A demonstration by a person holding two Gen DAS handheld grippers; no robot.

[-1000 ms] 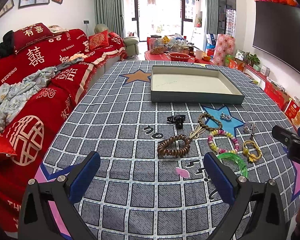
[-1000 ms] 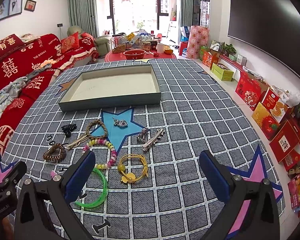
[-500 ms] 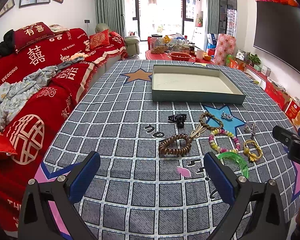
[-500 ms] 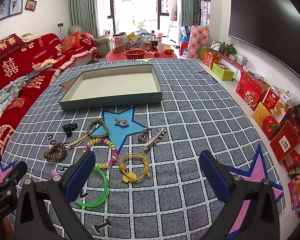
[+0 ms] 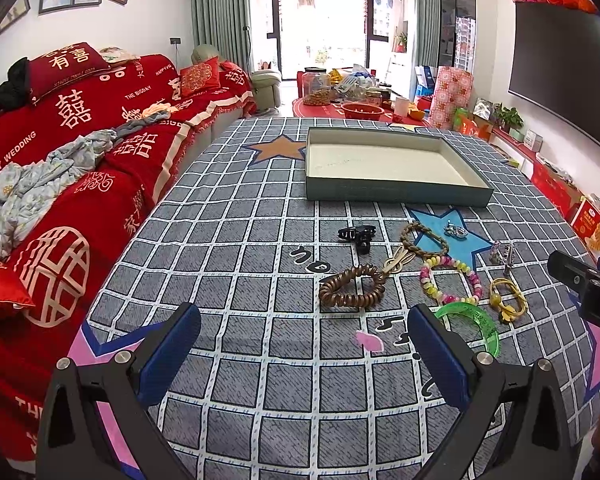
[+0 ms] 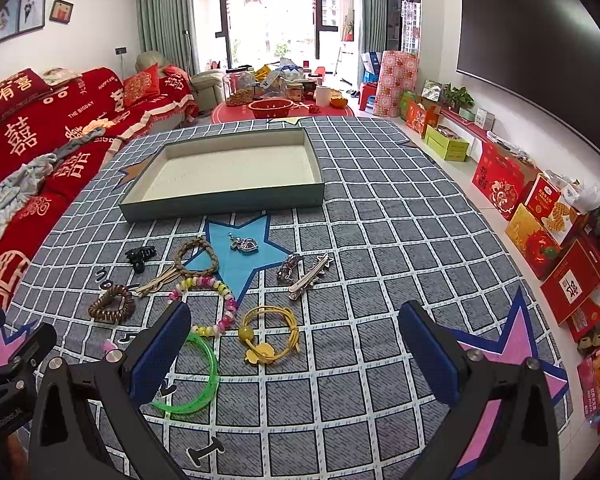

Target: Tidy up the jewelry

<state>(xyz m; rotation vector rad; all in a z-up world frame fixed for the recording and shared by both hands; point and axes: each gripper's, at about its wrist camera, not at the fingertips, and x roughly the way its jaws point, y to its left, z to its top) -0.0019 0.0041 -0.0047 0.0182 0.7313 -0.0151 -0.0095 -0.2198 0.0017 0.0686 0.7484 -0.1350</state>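
— Since nothing's picked up yet, where do we stand?
— Both my left gripper (image 5: pixel 304 344) and right gripper (image 6: pixel 294 344) hang wide and empty. Jewelry lies short of the tray (image 6: pixel 224 202); I'd reach for the yellow bracelet (image 6: pixel 270 334) first.

Green bangle (image 6: pixel 194 376) – near arc hidden behind left finger of right hand-held gripper (image 6: pixel 296 354), lower left of right wrist view. In left wrist view, right-hand finger of left hand-held gripper (image 5: pixel 304 346) covers its left end. Silver charm (image 5: pixel 455 232) too small to identify. Desk (image 5: pixel 240 240) near edge cut off by lower frame.
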